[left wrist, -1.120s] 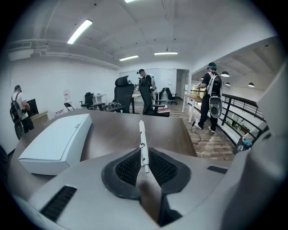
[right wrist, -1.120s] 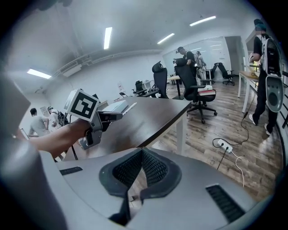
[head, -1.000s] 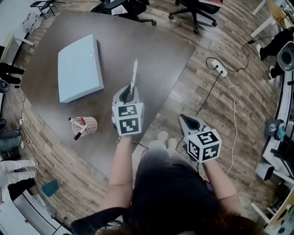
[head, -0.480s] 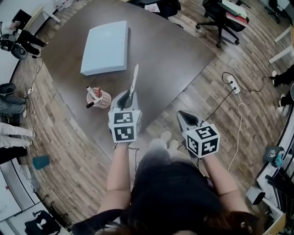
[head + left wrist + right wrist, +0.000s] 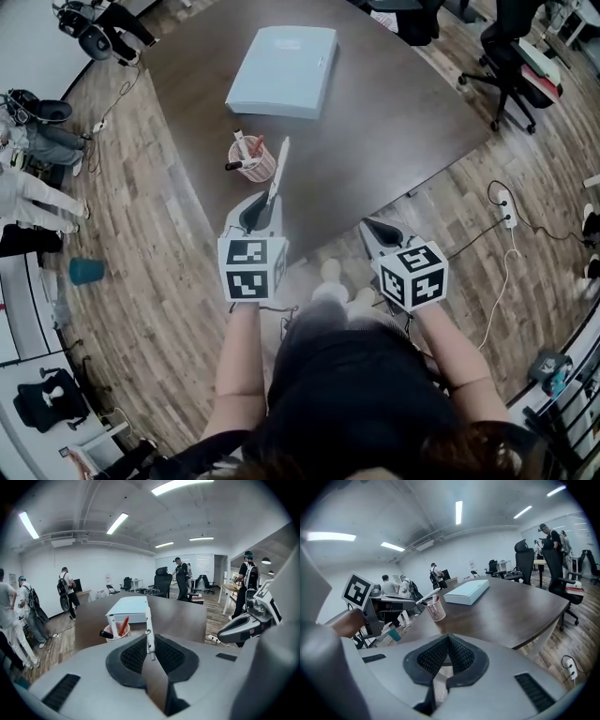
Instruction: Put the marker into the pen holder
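Note:
A long white marker (image 5: 277, 169) sticks out forward from my left gripper (image 5: 267, 199), whose jaws are shut on its lower end. Its tip lies just right of the pink mesh pen holder (image 5: 253, 161), which stands near the dark table's left edge with two pens in it. In the left gripper view the marker (image 5: 149, 629) rises between the pads, and the pen holder (image 5: 116, 631) sits slightly left of it. My right gripper (image 5: 371, 226) hovers off the table's near edge. In its own view the right gripper (image 5: 448, 637) has its pads together with nothing between them.
A light blue flat box (image 5: 283, 72) lies on the brown table (image 5: 394, 103) beyond the holder. Office chairs (image 5: 520, 56) stand at the far right, a power strip (image 5: 508, 208) and cable lie on the wood floor, and people (image 5: 18, 616) stand left of the table.
My left gripper has carried the marker toward the pen holder, so its tip now sits beside the cup. The right gripper moved along with it.

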Motion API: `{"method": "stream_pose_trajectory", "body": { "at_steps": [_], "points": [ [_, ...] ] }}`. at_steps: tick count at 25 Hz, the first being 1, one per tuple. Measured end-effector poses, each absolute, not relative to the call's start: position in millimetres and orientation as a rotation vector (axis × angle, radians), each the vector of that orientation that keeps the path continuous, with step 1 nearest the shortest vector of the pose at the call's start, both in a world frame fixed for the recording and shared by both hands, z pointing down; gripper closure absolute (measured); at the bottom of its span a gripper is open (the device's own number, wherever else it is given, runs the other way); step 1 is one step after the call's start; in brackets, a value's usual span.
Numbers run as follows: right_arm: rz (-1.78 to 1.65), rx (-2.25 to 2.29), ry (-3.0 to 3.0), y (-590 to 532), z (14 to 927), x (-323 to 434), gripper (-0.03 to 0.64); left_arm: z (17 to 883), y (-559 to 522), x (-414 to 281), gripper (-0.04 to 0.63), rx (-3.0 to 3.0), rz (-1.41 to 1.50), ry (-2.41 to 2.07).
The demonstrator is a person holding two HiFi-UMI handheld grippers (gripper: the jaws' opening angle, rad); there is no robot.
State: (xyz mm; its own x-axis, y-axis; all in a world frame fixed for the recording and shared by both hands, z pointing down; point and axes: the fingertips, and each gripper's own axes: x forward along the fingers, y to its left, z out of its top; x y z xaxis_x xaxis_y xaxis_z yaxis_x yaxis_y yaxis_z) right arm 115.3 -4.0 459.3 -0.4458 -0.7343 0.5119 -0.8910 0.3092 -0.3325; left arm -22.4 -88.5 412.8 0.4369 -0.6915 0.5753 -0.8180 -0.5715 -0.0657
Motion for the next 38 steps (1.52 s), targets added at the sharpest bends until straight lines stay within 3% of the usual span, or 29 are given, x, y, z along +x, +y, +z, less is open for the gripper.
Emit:
{"method": "stream_pose_trajectory", "body": {
  "at_steps": [13, 38],
  "points": [
    [0.735, 1.229, -2.422, -59.4, 441.7, 36.6, 0.598, 393.5, -98.7, -114.8, 0.526, 2.386, 0.925, -1.431],
    [0.708, 1.087, -2.365, -151.4, 453.3, -19.8, 0.598, 414.7, -167.4, -129.2, 0.526, 2.565, 1.689, -0.784]
  ]
}}
